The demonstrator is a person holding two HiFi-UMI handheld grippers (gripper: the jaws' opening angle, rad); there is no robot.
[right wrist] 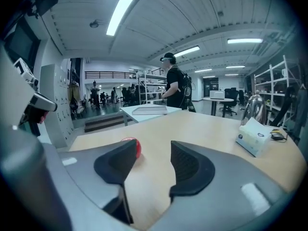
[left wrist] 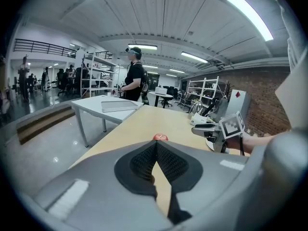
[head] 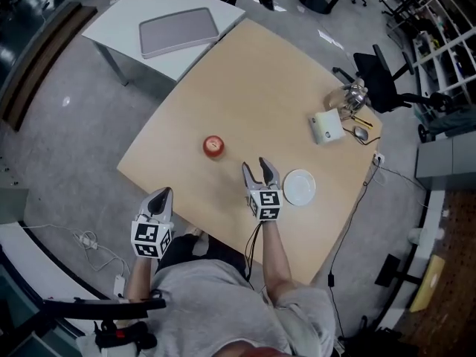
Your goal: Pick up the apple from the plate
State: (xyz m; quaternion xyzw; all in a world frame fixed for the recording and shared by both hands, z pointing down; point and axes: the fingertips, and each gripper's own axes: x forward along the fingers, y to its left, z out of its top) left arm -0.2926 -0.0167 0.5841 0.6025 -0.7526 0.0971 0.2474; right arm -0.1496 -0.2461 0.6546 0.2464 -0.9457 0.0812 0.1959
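A red apple (head: 213, 146) sits bare on the wooden table (head: 253, 88), left of an empty white plate (head: 299, 187). My right gripper (head: 255, 166) hovers over the table between apple and plate, jaws apart with nothing between them. In the right gripper view the apple (right wrist: 136, 147) peeks out behind the left jaw, further off on the tabletop. My left gripper (head: 164, 194) hangs at the table's near edge, its jaws meeting at the tip. The left gripper view shows the apple (left wrist: 160, 137) just beyond the closed tips and the right gripper (left wrist: 208, 129) off to the right.
A tissue box (head: 327, 126), a metal kettle (head: 353, 95) and a mouse (head: 361, 133) stand at the table's far right corner. A grey tray (head: 178, 31) lies on a white side table (head: 119, 17). A person (right wrist: 174, 88) stands beyond it.
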